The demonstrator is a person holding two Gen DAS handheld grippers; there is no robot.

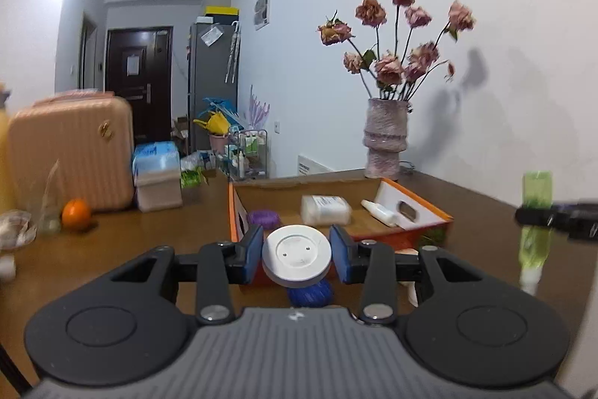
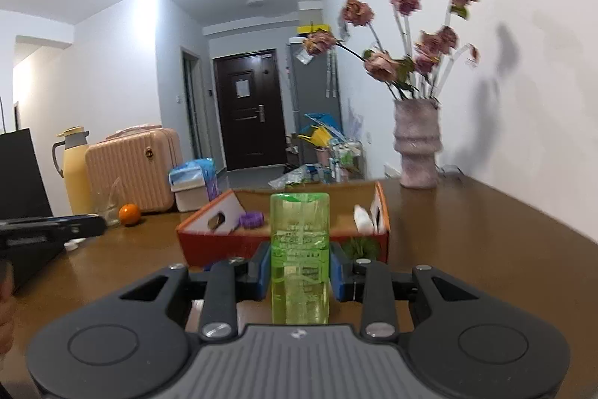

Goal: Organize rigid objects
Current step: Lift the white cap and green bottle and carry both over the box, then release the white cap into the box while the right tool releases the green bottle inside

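- Left tool clamps a white round disc by its rim, blue pads pressing on either side. Face of the disc turned toward the camera; it hangs above the table, just in front of the box.
- Right tool grips a clear green bottle around its middle. In the left view the bottle stands upright with its white cap downward, clear of the table.
- Both items held high and short of the cardboard box, likely so they can pass over its near wall and be dropped in.
- Box already holds a white packet, a white tube and a purple ring. Free floor looks to be in the centre, between packet and purple ring.
- A blue ridged object lies on the table under the left tool, outside the box.
- Edges: orange box rim is the lip to clear; raised end flaps narrow the entry from each side.
- Room: the two tools are well apart. Vase of dried roses stands behind the box's far right corner, a tipping risk if the right tool swings wide.
- Left of the box the table is open up to an orange and a pink suitcase.
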